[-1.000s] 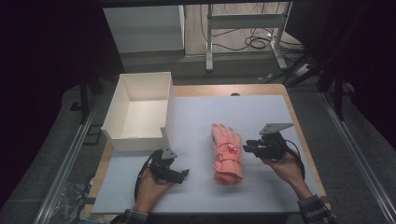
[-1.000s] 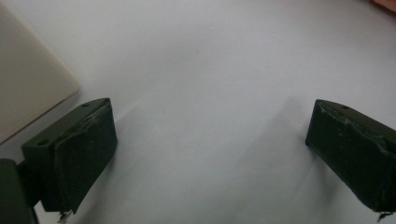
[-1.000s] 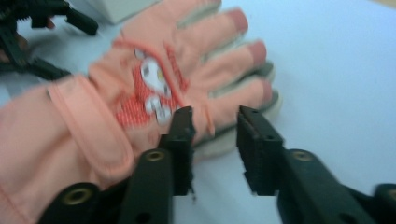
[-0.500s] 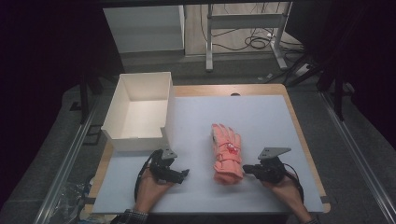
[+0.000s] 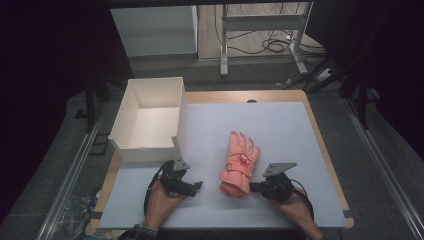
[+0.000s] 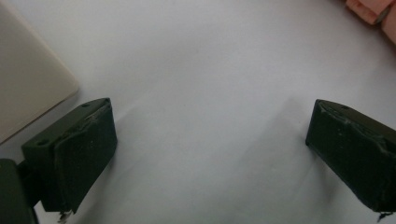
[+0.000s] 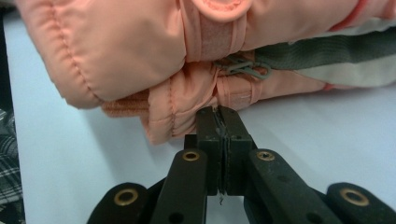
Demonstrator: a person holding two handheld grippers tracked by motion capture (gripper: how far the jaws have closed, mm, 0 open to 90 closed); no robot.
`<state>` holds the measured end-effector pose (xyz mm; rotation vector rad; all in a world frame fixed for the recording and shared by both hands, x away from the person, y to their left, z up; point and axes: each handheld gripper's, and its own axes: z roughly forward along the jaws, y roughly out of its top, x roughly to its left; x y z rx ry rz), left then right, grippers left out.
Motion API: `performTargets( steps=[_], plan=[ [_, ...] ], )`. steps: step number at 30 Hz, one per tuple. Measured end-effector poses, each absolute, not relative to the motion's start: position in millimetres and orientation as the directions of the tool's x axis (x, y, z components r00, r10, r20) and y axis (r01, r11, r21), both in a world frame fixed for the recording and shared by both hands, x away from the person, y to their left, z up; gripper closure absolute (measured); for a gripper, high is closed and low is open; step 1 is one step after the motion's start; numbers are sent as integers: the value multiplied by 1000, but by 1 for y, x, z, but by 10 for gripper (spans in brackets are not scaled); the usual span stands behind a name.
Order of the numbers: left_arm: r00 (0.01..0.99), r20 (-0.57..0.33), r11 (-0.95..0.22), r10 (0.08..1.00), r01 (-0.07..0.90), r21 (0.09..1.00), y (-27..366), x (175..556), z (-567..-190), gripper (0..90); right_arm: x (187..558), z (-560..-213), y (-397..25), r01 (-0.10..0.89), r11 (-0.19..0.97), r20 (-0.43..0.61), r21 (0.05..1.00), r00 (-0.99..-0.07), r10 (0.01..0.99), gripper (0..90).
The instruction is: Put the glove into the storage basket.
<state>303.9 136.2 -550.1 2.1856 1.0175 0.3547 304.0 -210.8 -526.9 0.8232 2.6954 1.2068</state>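
Observation:
A pair of salmon-pink padded gloves lies in the middle of the white mat, fingers pointing away from me. My right gripper is at the cuff end, on the gloves' right side. In the right gripper view its jaws are pressed together and their tips touch the gloves' cuff fabric; I see no fabric between them. My left gripper rests low over the mat to the left of the gloves. It stands wide open with bare mat between its pads, and a bit of glove shows at the top right.
An open white box stands at the table's back left, and its corner lies just beside my left gripper. The table's wooden edge runs along the right. Beyond the table are metal stand legs and cables on the floor.
My right gripper has come down and toward me along the gloves' right side, from beside their middle to the cuff end. The left gripper has stayed put.

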Motion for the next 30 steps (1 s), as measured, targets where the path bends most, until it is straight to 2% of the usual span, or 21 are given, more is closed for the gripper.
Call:
performTargets(
  steps=[22, 30],
  plan=[
    [655, -39, -455, 754, 565, 688, 136, 304, -550, 17, 310, -532, -162, 415, 570, 131, 709, -872, 473, 864],
    [656, -38, -458, 754, 566, 685, 136, 304, -550, 17, 309, -530, -163, 405, 568, 107, 716, -869, 484, 837]
  ],
)
